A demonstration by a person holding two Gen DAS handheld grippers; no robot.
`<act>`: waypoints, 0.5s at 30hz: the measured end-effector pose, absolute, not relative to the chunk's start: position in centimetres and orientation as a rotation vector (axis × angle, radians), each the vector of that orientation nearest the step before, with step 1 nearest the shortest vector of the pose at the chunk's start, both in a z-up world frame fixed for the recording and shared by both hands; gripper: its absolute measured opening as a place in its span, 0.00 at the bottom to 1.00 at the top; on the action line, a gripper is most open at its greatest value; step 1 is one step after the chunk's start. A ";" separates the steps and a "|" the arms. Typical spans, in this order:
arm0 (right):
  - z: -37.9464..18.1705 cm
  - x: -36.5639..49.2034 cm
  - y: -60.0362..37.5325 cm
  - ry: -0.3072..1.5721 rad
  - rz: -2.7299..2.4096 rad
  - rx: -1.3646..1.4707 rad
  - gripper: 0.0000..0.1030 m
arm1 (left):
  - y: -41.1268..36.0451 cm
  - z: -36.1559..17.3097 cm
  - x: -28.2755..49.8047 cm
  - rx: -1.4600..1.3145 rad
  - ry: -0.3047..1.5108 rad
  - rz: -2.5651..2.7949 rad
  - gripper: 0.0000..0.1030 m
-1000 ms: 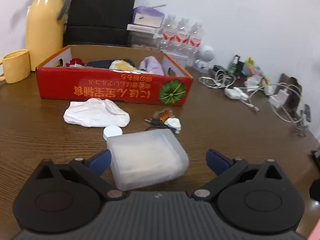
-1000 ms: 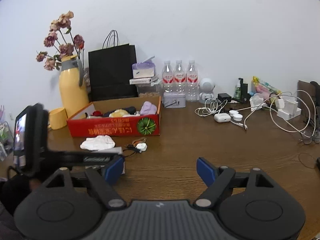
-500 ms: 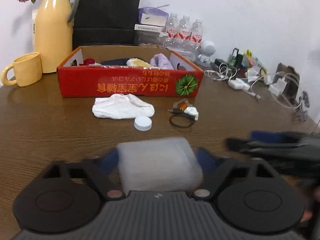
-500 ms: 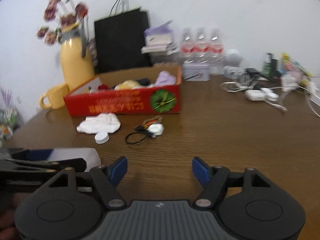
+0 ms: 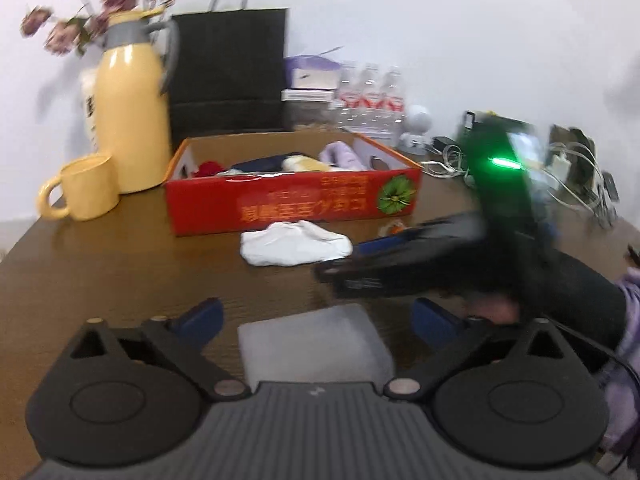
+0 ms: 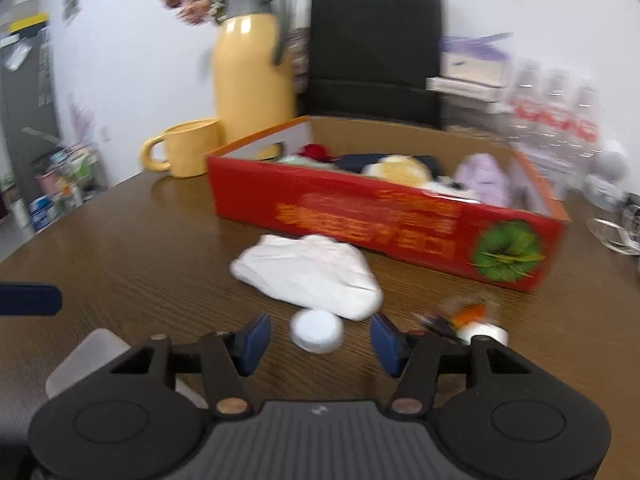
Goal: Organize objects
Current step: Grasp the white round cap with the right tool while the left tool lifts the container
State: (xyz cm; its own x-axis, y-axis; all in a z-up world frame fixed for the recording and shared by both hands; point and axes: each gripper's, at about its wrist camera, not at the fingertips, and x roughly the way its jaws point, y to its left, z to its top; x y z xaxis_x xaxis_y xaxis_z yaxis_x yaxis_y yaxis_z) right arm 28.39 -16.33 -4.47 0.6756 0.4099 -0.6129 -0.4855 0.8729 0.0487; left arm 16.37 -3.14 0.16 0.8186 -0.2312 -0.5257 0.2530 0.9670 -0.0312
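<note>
A frosted plastic box (image 5: 316, 344) lies on the table between the open fingers of my left gripper (image 5: 318, 316), with gaps on both sides. It also shows in the right wrist view (image 6: 86, 354). My right gripper (image 6: 320, 338) is open around a white round cap (image 6: 317, 330) on the table, not touching it. The right gripper also shows blurred in the left wrist view (image 5: 400, 256). A white crumpled cloth (image 6: 312, 276) lies just beyond the cap. The red cardboard box (image 6: 384, 220) holds several soft items.
A small orange and white item with a black cord (image 6: 468, 320) lies right of the cap. A yellow jug (image 6: 252, 80), yellow mug (image 6: 188, 148), black bag (image 6: 376, 52) and water bottles (image 6: 552, 112) stand behind. Cables (image 5: 576, 176) lie at the right.
My left gripper has opened and let go of the frosted box, which now rests on the table. My right gripper has swung left and forward to straddle the white cap.
</note>
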 end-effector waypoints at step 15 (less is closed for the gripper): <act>-1.3 17.8 -23.7 0.559 0.314 -0.058 0.26 | -5.4 0.0 13.2 0.073 0.583 -0.235 0.82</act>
